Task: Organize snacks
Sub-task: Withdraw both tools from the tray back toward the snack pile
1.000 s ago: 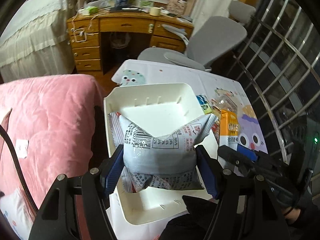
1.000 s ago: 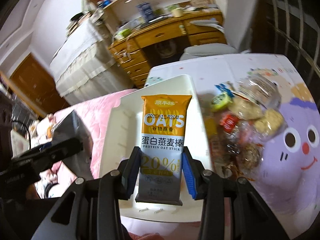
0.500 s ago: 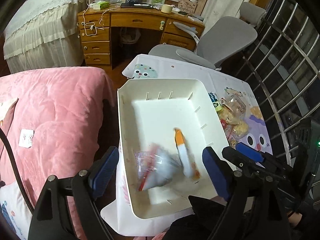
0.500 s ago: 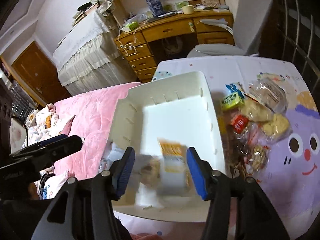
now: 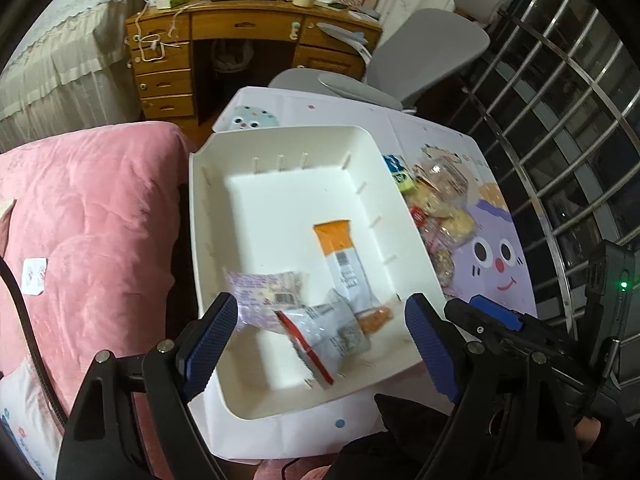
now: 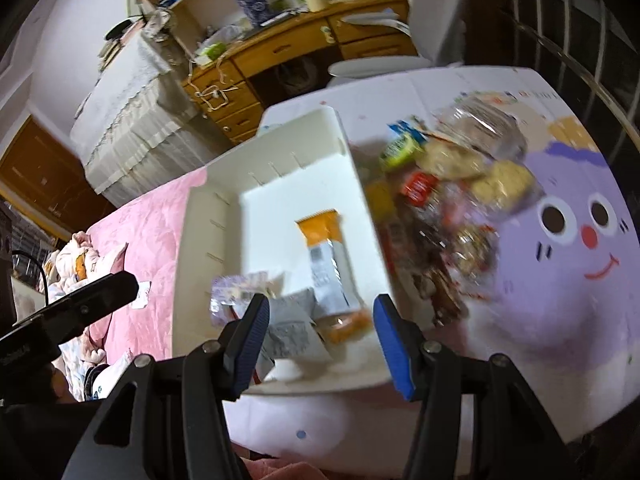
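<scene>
Now snacks (image 5: 320,308) below open fingers (image 5: 208,344)

Both wrist cameras look steeply down, close over the white bin (image 5: 288,208) (image 6: 304,160); the right view seems blurred.

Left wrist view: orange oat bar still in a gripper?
No, the orange oat bar lies loose inside the white bin, clear of both open grippers.

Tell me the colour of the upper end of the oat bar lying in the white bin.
Orange; the oat bar shows best in the left wrist view.
</scene>
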### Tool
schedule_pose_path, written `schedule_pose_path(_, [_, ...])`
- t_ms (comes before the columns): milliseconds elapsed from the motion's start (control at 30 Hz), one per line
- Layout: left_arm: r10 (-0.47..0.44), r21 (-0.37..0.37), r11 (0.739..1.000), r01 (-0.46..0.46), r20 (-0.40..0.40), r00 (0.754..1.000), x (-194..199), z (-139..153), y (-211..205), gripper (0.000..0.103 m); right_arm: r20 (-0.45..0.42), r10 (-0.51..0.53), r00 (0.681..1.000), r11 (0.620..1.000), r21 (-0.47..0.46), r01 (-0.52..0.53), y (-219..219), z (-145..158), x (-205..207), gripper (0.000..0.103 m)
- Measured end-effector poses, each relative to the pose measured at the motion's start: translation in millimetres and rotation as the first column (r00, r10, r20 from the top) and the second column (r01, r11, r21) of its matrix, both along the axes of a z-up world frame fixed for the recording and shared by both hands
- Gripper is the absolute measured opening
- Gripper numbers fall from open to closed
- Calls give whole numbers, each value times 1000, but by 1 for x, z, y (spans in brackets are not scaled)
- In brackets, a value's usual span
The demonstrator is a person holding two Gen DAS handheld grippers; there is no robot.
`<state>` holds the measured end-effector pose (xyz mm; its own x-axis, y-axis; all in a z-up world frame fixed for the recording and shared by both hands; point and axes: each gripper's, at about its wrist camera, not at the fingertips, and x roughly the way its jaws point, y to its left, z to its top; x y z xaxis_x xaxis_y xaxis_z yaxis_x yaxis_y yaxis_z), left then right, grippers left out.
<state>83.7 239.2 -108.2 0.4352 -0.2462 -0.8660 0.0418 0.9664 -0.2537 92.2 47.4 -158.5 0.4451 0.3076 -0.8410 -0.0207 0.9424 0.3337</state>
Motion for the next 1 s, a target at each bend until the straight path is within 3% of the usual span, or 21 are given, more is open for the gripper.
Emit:
schedule_pose_path(433, [-55,-15,998,56,6,998,-6,5,-53,85,-35,-103,994,994,-46,101,-68,-4,-21,55])
schedule_pose_path(1000, [-84,39,996,84,14,996,13,11,-165,87,-17,-65,998,995,-81,63,-179,2,7,64])
